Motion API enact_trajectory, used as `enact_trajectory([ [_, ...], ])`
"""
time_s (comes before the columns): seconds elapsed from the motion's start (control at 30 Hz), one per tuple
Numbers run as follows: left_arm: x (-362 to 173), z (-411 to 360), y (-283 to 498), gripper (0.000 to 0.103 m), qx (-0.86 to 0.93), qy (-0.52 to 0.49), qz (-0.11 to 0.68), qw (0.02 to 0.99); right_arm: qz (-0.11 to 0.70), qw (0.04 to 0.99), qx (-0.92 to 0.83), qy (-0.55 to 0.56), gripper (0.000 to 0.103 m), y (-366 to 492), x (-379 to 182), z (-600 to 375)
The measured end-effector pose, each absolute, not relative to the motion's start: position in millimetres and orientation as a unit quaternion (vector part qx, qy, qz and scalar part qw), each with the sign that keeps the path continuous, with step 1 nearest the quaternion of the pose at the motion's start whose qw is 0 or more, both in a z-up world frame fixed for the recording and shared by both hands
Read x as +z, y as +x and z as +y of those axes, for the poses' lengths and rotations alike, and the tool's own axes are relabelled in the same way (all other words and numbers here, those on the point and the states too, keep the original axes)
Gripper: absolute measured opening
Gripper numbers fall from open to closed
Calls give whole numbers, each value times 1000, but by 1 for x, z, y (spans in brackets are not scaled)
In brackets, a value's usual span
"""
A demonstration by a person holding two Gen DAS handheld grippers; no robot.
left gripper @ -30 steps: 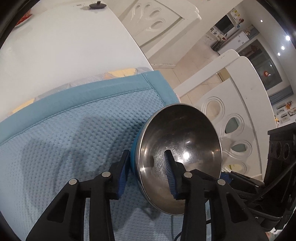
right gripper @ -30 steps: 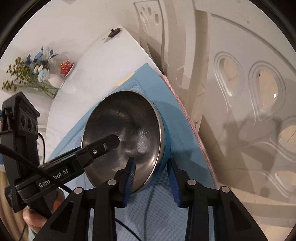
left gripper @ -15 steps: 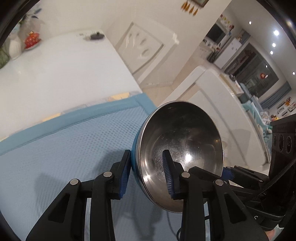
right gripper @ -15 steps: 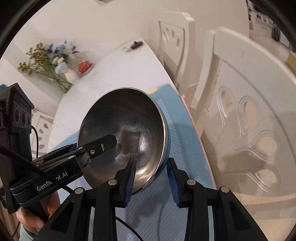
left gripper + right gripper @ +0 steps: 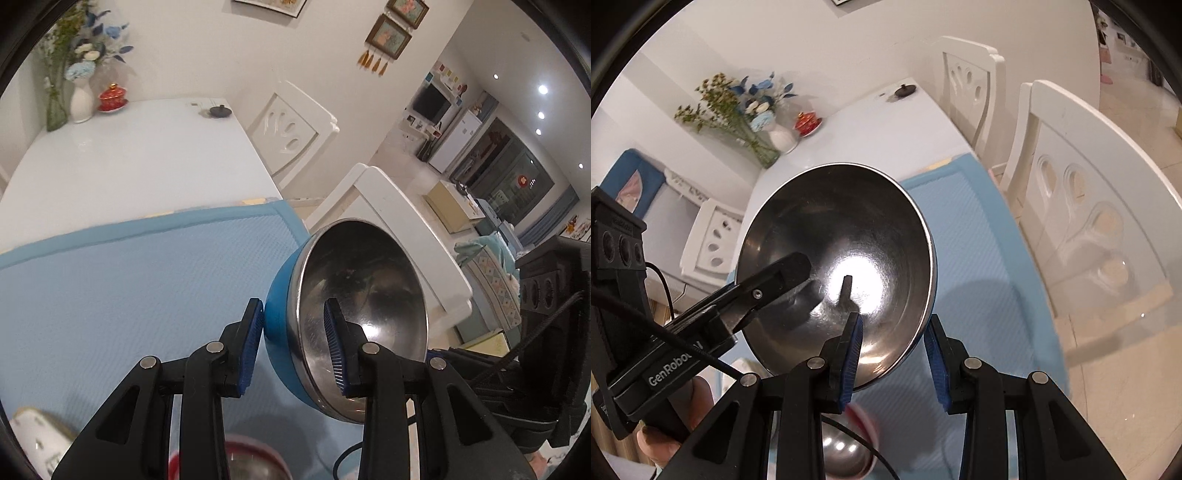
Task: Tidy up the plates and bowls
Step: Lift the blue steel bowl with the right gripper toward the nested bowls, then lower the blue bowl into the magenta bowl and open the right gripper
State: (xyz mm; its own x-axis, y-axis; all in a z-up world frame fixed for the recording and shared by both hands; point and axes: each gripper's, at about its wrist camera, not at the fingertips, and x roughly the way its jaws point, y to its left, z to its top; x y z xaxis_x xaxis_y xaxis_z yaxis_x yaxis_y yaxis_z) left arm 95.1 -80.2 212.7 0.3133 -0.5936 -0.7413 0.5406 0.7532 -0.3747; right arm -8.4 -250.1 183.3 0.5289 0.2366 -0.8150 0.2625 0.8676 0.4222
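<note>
Down low and closest, a red-rimmed bowl point(image 5: 236, 458) with a shiny inside, on the blue mat point(image 5: 110, 288), partly hidden by the gripper arms. Off to the low left, a bit of a white dish point(image 5: 33, 439), too cut off to tell more. Just above, left gripper point(image 5: 295, 347) closed on the steel bowl point(image 5: 354, 317), one blue pad on the blue outside, the other pad inside the shiny cup. Right gripper point(image 5: 895, 360) around the other side of the same bowl's rim, one pad inside and one outside, with a small gap on the outer side, so cannot tell if really pinching. Bowl up in the air over the mat, tipped on its side, open face toward the right camera. Further back, bare white table point(image 5: 122, 158), with two white chairs point(image 5: 1086, 206) beside it. At the far end, a small black knob point(image 5: 220, 110), a red lidded cup point(image 5: 113, 96) and a white vase of flowers point(image 5: 81, 92) by the wall.
</note>
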Motion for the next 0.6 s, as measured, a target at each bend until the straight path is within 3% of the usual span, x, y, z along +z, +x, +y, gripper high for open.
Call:
enact_trajectory([
  [0.3,210,-29,44,31,-339,-33,476,811,504,828,11,247,34,-61,187,-192],
  [0.6,166,8,14,31,-309,-53,523,792,545,803,20,242,34,-88,155,-156],
])
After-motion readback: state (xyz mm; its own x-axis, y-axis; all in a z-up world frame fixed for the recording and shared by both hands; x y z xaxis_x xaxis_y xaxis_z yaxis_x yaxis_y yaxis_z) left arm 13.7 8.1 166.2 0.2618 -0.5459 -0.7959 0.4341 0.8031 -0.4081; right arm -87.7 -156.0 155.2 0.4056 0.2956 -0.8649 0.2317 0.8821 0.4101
